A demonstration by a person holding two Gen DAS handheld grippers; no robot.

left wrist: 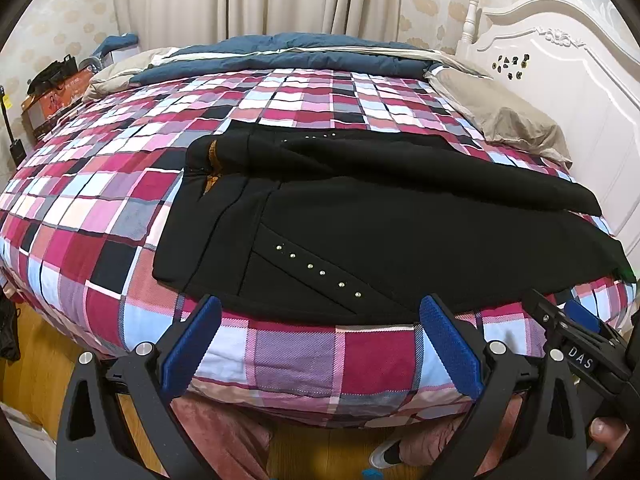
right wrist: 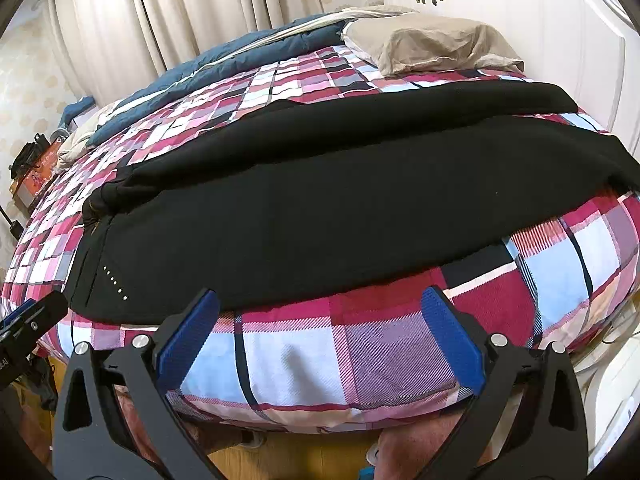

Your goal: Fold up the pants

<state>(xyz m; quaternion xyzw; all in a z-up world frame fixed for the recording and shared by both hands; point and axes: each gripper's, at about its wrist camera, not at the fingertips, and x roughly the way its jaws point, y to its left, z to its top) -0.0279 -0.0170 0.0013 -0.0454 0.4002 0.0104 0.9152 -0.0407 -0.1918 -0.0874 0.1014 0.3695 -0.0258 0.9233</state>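
Observation:
Black pants (left wrist: 380,216) with small metal studs lie spread flat on the plaid bed cover (left wrist: 100,200), waistband to the left, both legs running right toward the headboard. My left gripper (left wrist: 320,312) is open and empty, just short of the pants' near hem by the stud row. My right gripper (right wrist: 320,308) is open and empty at the bed's near edge, below the near leg (right wrist: 340,216). The right gripper also shows at the right edge of the left wrist view (left wrist: 576,328). The left gripper shows at the left edge of the right wrist view (right wrist: 28,320).
A beige pillow (left wrist: 508,120) lies by the white headboard (left wrist: 580,72). A blue duvet (left wrist: 280,56) is bunched along the far side under the curtains. A bedside stand with boxes (left wrist: 48,96) is at the far left. Wooden floor (left wrist: 32,360) lies below the bed edge.

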